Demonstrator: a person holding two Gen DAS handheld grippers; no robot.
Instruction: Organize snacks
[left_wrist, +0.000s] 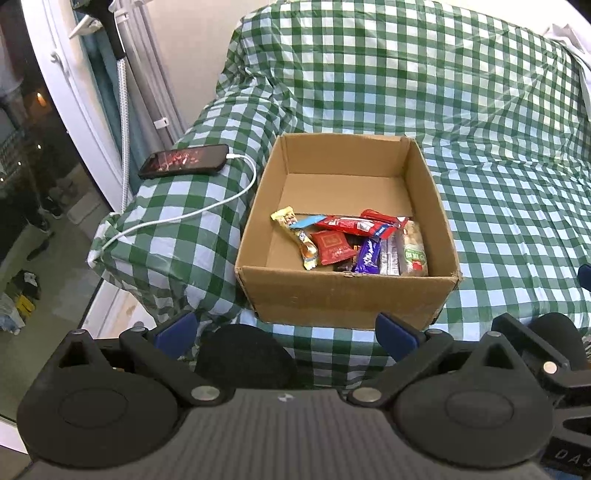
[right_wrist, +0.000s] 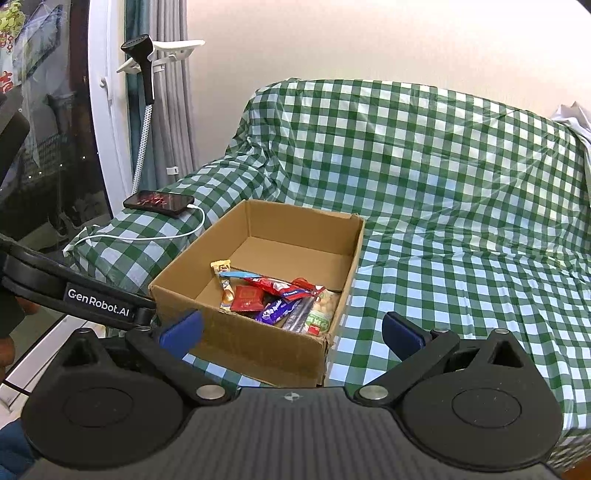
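Green-checked cloth (left_wrist: 498, 206) covers the sofa that carries everything. Nearest, the left gripper (left_wrist: 286, 332) hangs with its blue pads spread wide and empty, short of the box's (left_wrist: 343, 299) near wall. The right gripper (right_wrist: 291, 332) is likewise fully spread, holding nothing, its left pad before that wall. Snacks (left_wrist: 354, 243) lie heaped in the box's near right corner, beyond both sets of fingers. Farther left, a phone (left_wrist: 184, 160) on a cable (left_wrist: 207, 212) rests on the sofa arm.
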